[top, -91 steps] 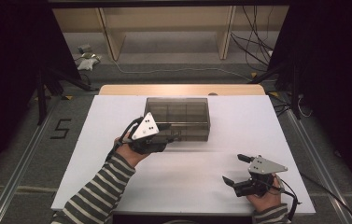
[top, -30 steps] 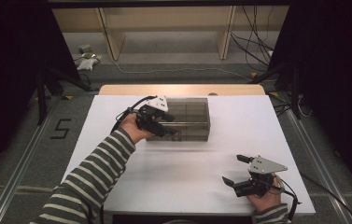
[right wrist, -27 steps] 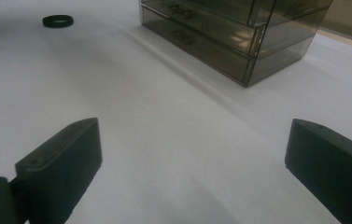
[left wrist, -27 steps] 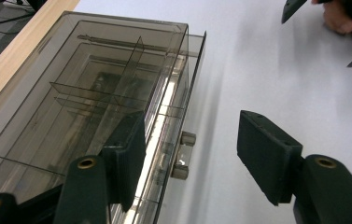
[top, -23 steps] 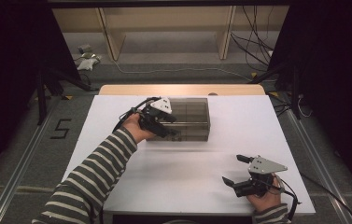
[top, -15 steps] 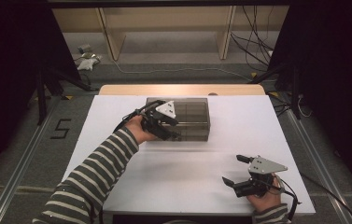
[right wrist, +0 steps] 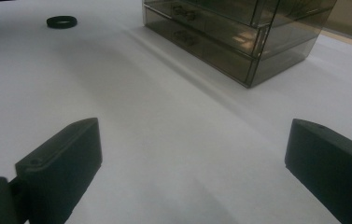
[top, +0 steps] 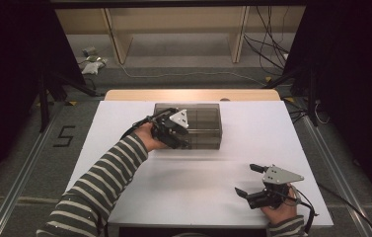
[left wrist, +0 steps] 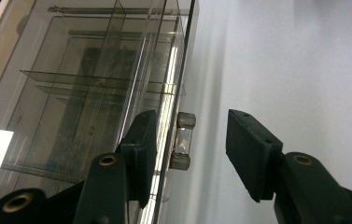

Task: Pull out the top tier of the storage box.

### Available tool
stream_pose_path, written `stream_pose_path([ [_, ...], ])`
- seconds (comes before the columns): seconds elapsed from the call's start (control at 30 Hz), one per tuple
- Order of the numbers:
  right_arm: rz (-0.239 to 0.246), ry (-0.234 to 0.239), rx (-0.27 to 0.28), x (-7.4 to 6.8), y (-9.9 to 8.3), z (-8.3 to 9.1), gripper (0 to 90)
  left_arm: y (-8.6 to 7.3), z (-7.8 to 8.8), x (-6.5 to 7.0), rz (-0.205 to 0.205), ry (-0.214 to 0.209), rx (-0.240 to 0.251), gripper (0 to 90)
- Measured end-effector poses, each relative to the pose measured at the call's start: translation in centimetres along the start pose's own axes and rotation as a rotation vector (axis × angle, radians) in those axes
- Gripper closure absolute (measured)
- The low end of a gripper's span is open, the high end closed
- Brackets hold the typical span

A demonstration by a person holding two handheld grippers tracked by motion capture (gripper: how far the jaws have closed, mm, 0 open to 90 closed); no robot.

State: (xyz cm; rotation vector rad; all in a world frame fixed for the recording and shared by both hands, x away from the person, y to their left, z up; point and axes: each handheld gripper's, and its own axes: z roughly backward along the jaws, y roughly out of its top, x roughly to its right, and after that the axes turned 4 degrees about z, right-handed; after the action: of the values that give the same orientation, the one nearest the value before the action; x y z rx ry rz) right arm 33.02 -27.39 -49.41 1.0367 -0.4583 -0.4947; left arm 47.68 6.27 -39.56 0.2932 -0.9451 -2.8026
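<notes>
A smoky see-through drawer box (top: 201,118) stands at the middle back of the white table (top: 139,182). My left gripper (top: 183,140) is at the box's front left. In the left gripper view its jaws (left wrist: 192,121) straddle a small clear drawer handle (left wrist: 183,140), which sits close to the left pad (left wrist: 141,144) with a gap to the right pad (left wrist: 250,149). These jaws have just been closing, and the handle stays loose between them. My right gripper (top: 245,179) rests near the table's front right, its jaws (right wrist: 192,149) wide open over bare table.
A small black ring (right wrist: 61,21) lies on the table to the left of the drawer box (right wrist: 239,37) in the right gripper view. A wooden strip (top: 193,95) runs behind the white sheet. Cables and shelving legs sit on the floor beyond.
The left gripper rose from in front of the box to its front face, then shifted a little right. The right gripper has stayed put.
</notes>
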Motion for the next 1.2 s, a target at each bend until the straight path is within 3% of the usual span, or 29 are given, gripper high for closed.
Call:
stream_pose_path([
  [0.37,0.000,0.003,0.000,-0.1,0.0,0.1,4.9,0.2,-1.1,0.2,-0.027,0.021,-0.082,54.3],
  [0.5,0.004,0.005,0.002,-0.1,0.0,0.1,4.9,0.1,-1.5,0.2,-0.035,0.045,-0.123,57.6],
  [0.83,0.002,0.009,0.003,0.0,0.0,0.1,4.9,0.0,-1.8,0.0,-0.029,0.084,-0.173,68.2],
  [1.2,0.001,0.009,0.001,-0.1,0.0,0.1,5.0,0.0,-1.8,0.1,-0.038,0.091,-0.177,69.8],
])
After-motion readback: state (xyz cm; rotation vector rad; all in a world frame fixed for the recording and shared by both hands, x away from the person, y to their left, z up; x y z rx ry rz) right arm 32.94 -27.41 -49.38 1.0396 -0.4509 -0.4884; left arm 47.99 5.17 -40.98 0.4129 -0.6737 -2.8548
